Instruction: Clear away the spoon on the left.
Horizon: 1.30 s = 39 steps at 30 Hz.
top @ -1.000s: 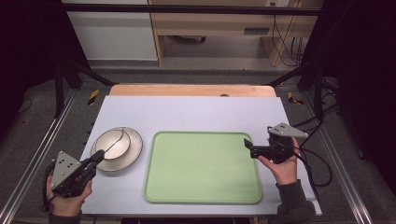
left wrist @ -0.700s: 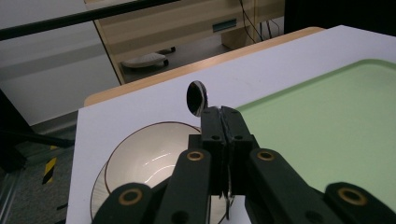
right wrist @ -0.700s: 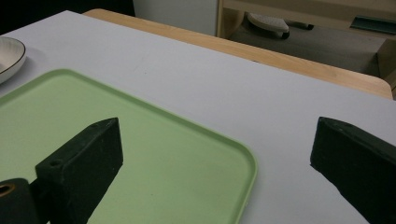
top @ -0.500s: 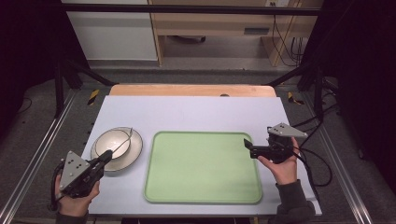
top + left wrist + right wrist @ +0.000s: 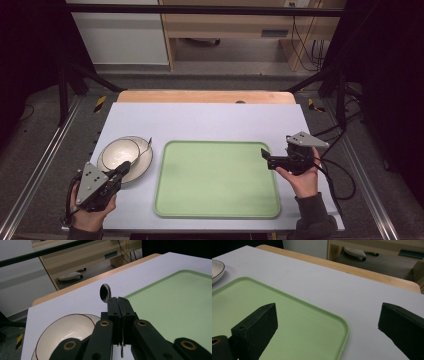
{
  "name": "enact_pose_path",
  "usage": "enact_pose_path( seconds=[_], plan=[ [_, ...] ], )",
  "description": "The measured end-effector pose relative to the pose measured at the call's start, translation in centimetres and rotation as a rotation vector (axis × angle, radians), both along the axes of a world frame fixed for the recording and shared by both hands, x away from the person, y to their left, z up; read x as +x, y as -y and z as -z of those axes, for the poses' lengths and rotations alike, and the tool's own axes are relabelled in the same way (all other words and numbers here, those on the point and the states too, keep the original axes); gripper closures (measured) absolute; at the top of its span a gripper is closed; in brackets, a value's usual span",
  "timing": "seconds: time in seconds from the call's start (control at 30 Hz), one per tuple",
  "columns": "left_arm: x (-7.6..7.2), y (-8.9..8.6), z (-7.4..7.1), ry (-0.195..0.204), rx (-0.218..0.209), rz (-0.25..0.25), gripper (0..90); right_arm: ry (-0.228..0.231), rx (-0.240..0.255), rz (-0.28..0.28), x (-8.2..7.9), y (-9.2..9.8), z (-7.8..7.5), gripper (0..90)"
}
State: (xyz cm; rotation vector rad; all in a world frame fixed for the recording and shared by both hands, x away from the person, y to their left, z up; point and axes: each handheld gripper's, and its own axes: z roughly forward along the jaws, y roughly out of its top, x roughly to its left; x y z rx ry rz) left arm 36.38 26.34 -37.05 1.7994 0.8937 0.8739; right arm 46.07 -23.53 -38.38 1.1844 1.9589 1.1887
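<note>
In the high view, the left gripper (image 5: 121, 167) is left of the smooth green tray (image 5: 217, 178) and grips a thin metal spoon (image 5: 142, 152) over the round white bowl (image 5: 119, 151), which sits on a plate (image 5: 143, 166), probably to lift it out. In the left gripper view the jaws are pressed together on the handle, and the shiny oval head stands beyond their tips. In the right gripper view, the right gripper (image 5: 328, 326) is wide apart and holds nothing above the tray's rounded corner, seemingly waiting.

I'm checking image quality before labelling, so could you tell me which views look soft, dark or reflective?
High view: dark surroundings, table evenly lit. Left gripper view: jaws sharp, spoon mirrors the room, background soft. Right gripper view: the near jaws are blurred, tray shows a mild sheen.
</note>
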Motion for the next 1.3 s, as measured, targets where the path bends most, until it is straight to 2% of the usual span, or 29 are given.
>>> enact_pose_path(
  seconds=[0.43,0.47,0.97,1.3],
  plan=[
    [1.1,2.1,0.5,0.005,0.046,0.045,89.0,-0.001,0.003,0.001,-0.1,-0.1,-0.1,2.8],
    [1.1,2.3,0.6,-0.011,0.046,0.045,89.0,-0.001,0.000,0.000,-0.1,-0.1,-0.1,2.8],
    [2.5,4.8,2.4,-0.043,0.120,0.069,89.0,-0.008,0.000,0.000,0.0,-0.2,0.0,2.8],
    [3.4,6.2,3.9,-0.079,0.177,0.083,89.0,-0.007,-0.003,-0.002,0.1,-0.2,0.1,2.8]
  ],
)
